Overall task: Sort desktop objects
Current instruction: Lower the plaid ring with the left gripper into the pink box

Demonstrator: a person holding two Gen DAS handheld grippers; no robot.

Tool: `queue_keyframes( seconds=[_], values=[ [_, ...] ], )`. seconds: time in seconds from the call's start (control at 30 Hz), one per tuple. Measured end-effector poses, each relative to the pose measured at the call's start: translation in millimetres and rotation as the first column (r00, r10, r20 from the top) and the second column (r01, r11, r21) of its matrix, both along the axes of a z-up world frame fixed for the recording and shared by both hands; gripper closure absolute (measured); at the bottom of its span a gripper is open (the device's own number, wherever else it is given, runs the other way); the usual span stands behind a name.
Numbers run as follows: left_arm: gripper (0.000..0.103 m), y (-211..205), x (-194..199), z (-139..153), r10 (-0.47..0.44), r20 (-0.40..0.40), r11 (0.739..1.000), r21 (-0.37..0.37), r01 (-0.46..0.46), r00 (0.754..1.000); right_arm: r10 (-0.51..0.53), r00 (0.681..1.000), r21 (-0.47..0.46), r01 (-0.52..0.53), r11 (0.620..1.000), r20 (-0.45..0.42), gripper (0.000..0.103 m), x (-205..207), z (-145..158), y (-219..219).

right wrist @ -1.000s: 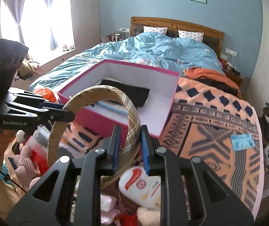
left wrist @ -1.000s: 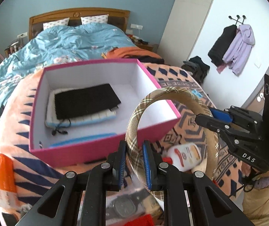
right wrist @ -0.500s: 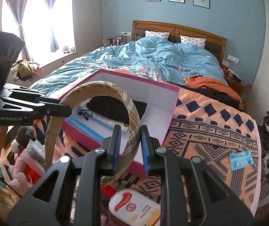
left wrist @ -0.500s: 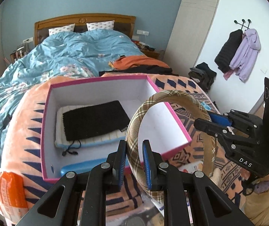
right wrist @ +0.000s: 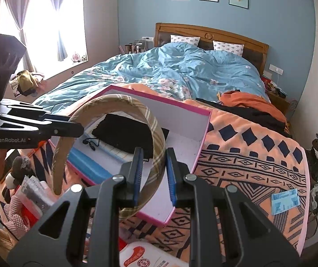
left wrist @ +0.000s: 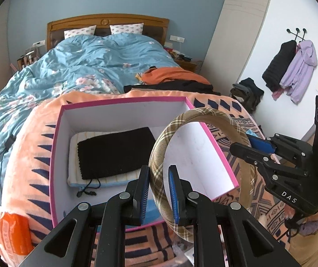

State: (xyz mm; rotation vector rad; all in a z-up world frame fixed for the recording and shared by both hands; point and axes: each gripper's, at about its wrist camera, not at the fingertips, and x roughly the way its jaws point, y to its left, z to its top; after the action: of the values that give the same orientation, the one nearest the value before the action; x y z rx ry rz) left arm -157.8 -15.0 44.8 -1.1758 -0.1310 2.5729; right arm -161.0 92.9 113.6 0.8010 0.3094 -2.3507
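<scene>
A beige plaid headband (left wrist: 203, 112) (right wrist: 114, 100) hangs in the air, arched upward, held at both ends. My left gripper (left wrist: 159, 191) is shut on its left end; in the right wrist view it comes in from the left (right wrist: 74, 129). My right gripper (right wrist: 153, 173) is shut on the other end and shows at the right of the left wrist view (left wrist: 248, 146). Right behind and below the band stands an open pink box (left wrist: 123, 101) (right wrist: 159, 99) with white walls. Inside lies a black pouch (left wrist: 114, 151) (right wrist: 123, 131) on a pale striped pad, with a blue flat item (right wrist: 90, 166) by the near wall.
The box rests on an orange patterned blanket (right wrist: 248, 151) at the foot of a bed. Near me lie a white lotion bottle (right wrist: 141, 255), a pink knit toy (right wrist: 16, 202), a clear packet (right wrist: 32, 191) and an orange packet (left wrist: 14, 231). A blue card (right wrist: 285, 200) lies right.
Both grippers have carried the headband forward and a little up, toward the pink box. The box now sits lower in both views, and the lotion bottle has left the left wrist view.
</scene>
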Motion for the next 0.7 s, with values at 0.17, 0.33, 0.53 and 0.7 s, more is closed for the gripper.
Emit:
queue_keyframes(
  seconds=[0.17,0.33,0.53,0.7],
  values=[
    [0.087,1.1,-13.2,-3.9,0.01,0.01,1.0,-0.006,-0.01,1.0,-0.003,1.0,0.009,0.003,1.0,0.003,0.08,-11.0,-1.4,-2.7],
    [0.087,3.8,-23.0,-8.3,0.018,0.019,1.0,-0.017,-0.018,1.0,-0.009,1.0,0.021,0.009,1.0,0.004,0.08,-20.6,-2.8,-5.6],
    [0.087,3.4,-34.1,-13.6,0.032,0.034,0.999,-0.016,-0.031,0.999,-0.019,1.0,0.032,0.019,0.999,0.01,0.08,-34.5,-5.1,-9.9],
    [0.087,1.8,-45.9,-17.9,0.048,0.049,0.999,-0.026,-0.046,0.998,-0.018,1.0,0.05,0.017,0.999,0.01,0.08,-43.0,-7.6,-16.1]
  ],
)
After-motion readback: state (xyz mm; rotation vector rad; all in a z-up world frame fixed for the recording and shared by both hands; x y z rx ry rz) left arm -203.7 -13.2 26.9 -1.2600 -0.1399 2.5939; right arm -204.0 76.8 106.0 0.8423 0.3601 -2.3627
